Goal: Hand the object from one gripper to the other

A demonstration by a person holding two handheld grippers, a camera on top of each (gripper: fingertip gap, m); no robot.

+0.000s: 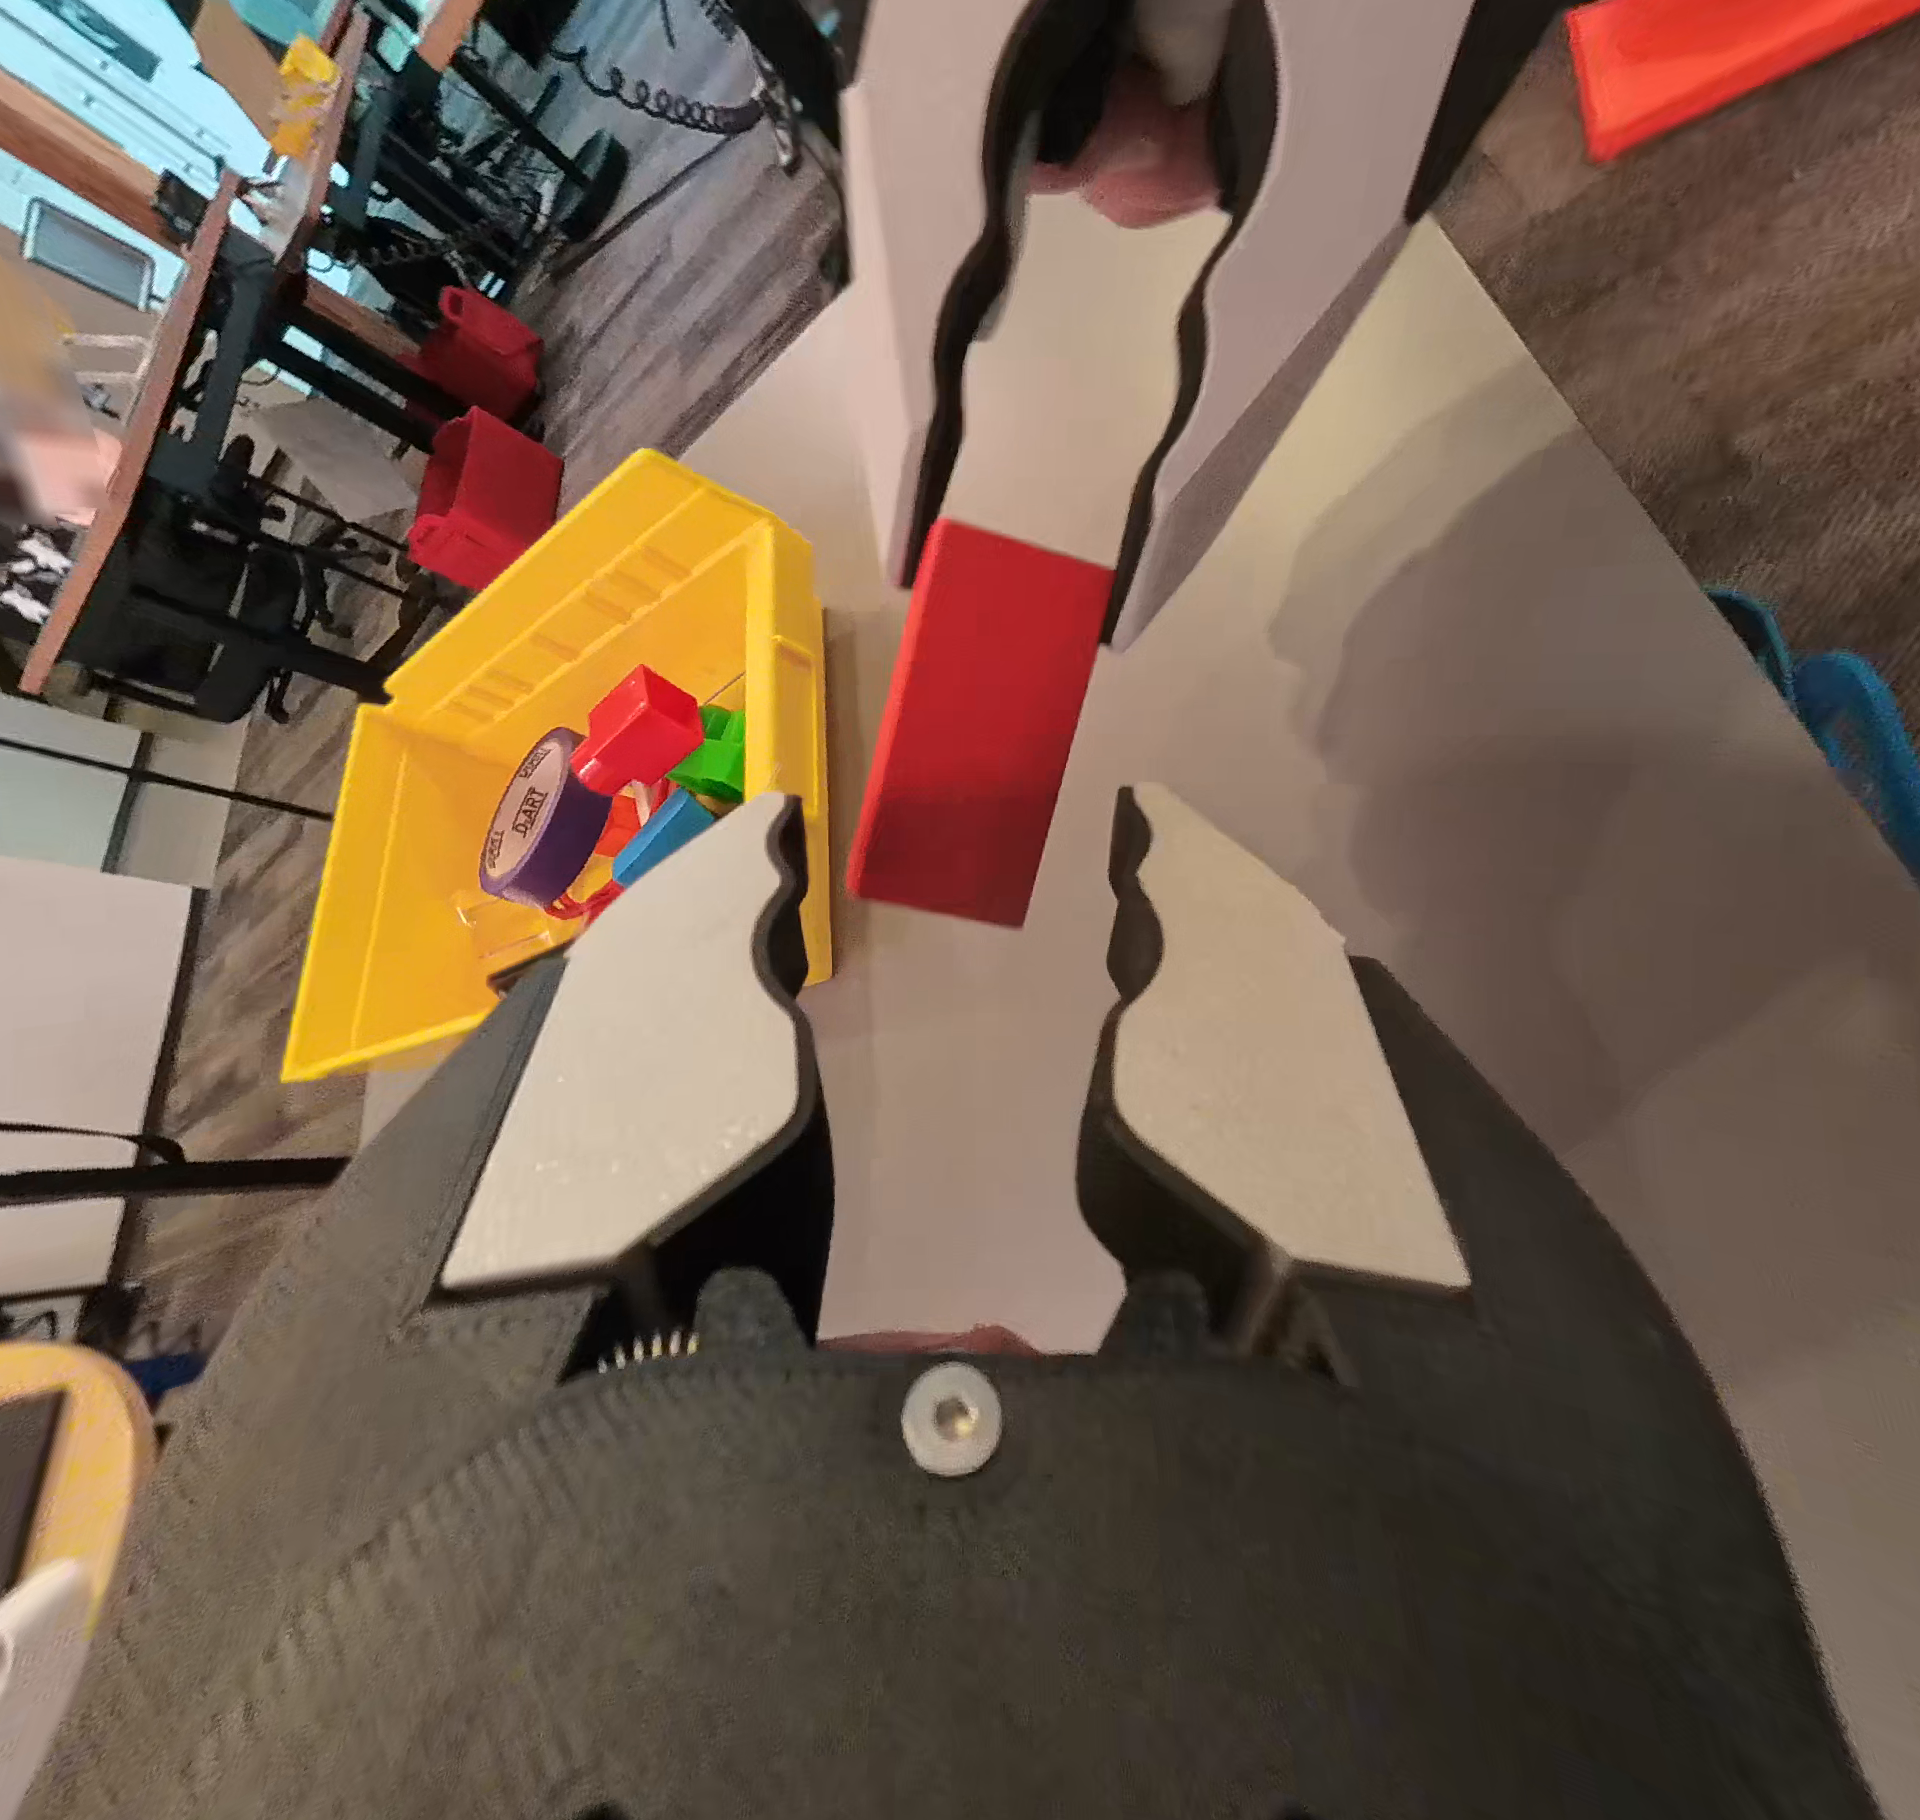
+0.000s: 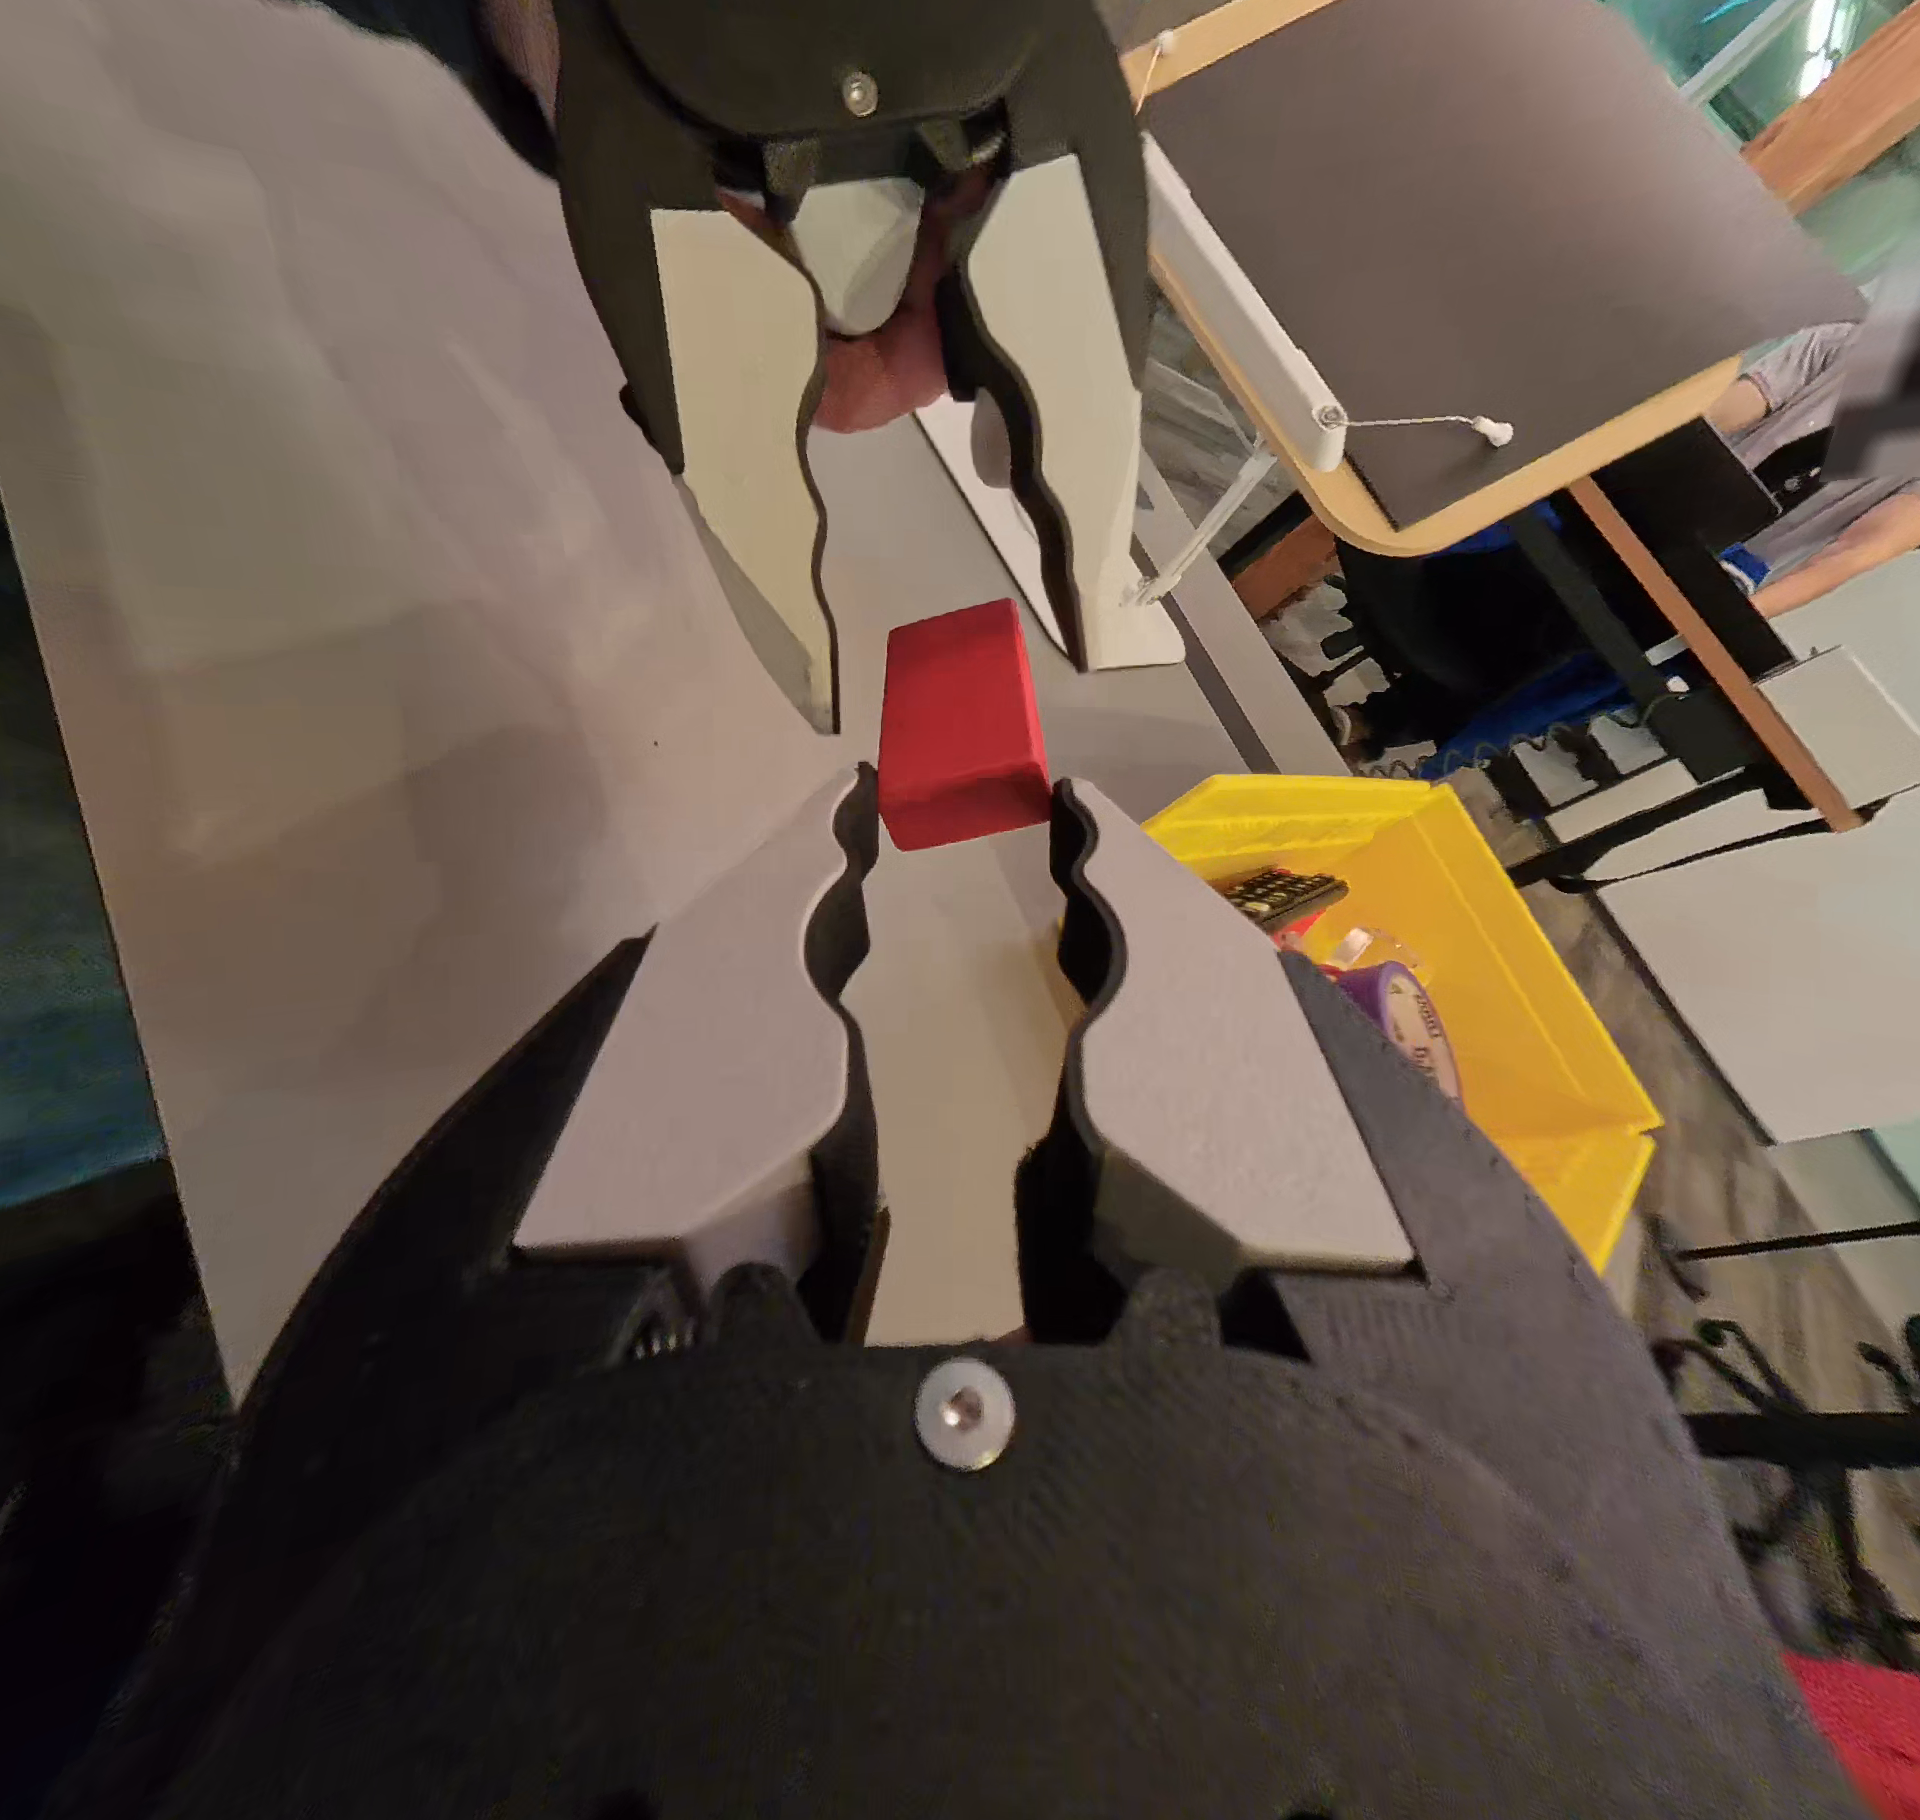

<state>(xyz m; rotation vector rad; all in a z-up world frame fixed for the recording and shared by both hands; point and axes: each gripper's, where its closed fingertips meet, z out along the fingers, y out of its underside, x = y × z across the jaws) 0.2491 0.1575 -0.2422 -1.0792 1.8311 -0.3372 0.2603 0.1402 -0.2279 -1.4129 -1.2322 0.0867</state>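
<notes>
Left wrist view, the room: tilted; desks with black frames, red bins [image 1: 488,492] on a grey carpet, an orange shape [image 1: 1714,35] at the top right.
Counter: pale grey counter [image 1: 1455,627], bare but for one bin; both grippers hang above it.
Bin: yellow bin [image 2: 1538,991] beside the grippers, holding a roll of purple tape [image 1: 545,820], a red cube [image 1: 636,726] and green and blue pieces.
Right gripper: right gripper [image 2: 956,799] has its fingers clamped on one end of the red block [image 2: 958,726]; the tips pinch both sides.
Left gripper: left gripper [image 1: 961,825] faces it, fingers spread wide and holding nothing, tips on either side of the block's free end but apart from it.
Red block: in the air between the two grippers, its long axis running from one to the other.
Step in hand, as I judge it: the left should slide further along the free end, square to the flat faces, and close fully; only then should the right let go. An early release risks a drop onto the counter.
</notes>
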